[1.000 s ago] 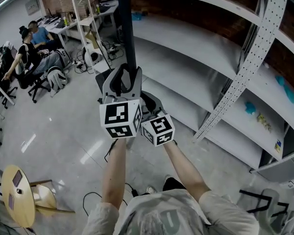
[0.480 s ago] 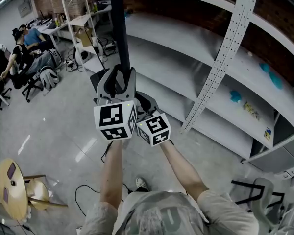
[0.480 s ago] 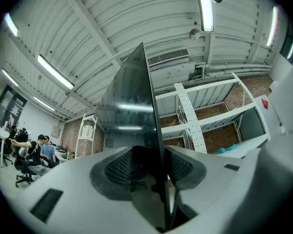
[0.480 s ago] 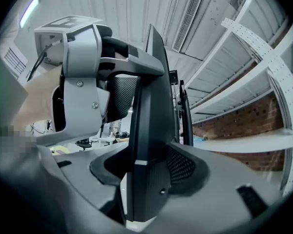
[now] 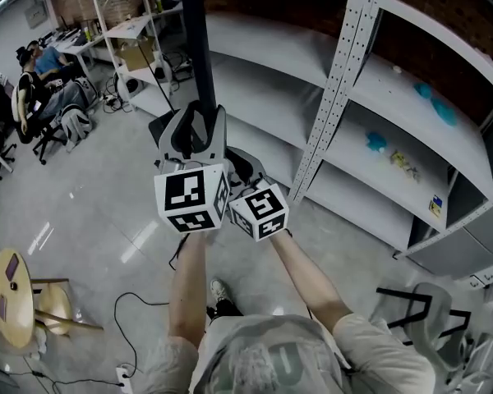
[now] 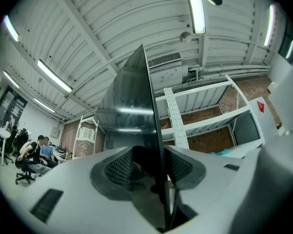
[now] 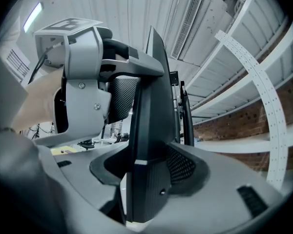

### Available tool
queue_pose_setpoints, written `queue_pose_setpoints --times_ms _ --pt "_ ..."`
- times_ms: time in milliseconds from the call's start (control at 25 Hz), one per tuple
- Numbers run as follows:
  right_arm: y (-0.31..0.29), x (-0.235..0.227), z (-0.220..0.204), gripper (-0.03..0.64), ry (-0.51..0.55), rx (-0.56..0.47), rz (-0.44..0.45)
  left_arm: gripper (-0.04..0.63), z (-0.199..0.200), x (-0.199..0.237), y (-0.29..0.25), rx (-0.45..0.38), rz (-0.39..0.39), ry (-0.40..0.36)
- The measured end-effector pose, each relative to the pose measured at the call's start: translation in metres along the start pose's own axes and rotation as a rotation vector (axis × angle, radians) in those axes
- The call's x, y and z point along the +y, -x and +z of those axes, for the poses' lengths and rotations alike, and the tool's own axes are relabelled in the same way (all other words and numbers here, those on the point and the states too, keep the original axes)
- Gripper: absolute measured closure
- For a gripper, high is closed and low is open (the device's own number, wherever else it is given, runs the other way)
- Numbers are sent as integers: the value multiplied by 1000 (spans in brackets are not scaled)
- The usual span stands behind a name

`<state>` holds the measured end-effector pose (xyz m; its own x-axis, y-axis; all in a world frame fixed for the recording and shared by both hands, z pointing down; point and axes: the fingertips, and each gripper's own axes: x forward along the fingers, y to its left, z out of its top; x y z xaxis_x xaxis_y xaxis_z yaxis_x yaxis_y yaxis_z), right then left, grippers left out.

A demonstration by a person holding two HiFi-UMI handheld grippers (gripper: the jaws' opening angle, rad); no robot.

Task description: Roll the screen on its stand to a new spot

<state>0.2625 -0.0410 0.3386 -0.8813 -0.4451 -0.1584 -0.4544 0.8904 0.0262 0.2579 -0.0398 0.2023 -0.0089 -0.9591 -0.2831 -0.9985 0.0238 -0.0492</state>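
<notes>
The screen (image 5: 193, 39) shows edge-on in the head view as a tall dark bar rising in front of me. My left gripper (image 5: 199, 134) is shut on its edge, with my right gripper (image 5: 245, 169) just below and to the right, also on the screen. In the left gripper view the thin glossy panel (image 6: 136, 96) runs between the jaws of the left gripper (image 6: 149, 167) and touches both meshed pads. In the right gripper view the thick black screen edge (image 7: 151, 106) fills the right gripper (image 7: 146, 167); the left gripper (image 7: 88, 82) grips higher up. The stand is hidden.
White metal shelving (image 5: 370, 97) with a perforated upright (image 5: 333, 72) runs along the right; blue items (image 5: 376, 142) lie on a shelf. People sit at desks (image 5: 33, 89) far left. A round wooden stool (image 5: 12, 298), floor cables (image 5: 140, 302) and a chair (image 5: 427, 310) are nearby.
The shelving upright and the floor have slid left and down in the head view as the screen, both grippers and the person move along the shelves. Both grips look unchanged.
</notes>
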Motion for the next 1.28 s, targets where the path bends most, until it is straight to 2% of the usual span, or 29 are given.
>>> queue_pose_setpoints --times_ms 400,600,760,1280 --pt "118 -16 18 397 -3 -20 2 396 17 -112 41 -27 -4 -8" --pt "172 -23 28 397 6 -31 -12 394 28 -164 59 -37 -30 -44" --pt "209 -25 31 397 13 -23 -14 391 33 -198 74 -52 -43 -43" --pt "317 -78 45 397 46 3 -10 383 39 -322 80 -88 -99 -37"
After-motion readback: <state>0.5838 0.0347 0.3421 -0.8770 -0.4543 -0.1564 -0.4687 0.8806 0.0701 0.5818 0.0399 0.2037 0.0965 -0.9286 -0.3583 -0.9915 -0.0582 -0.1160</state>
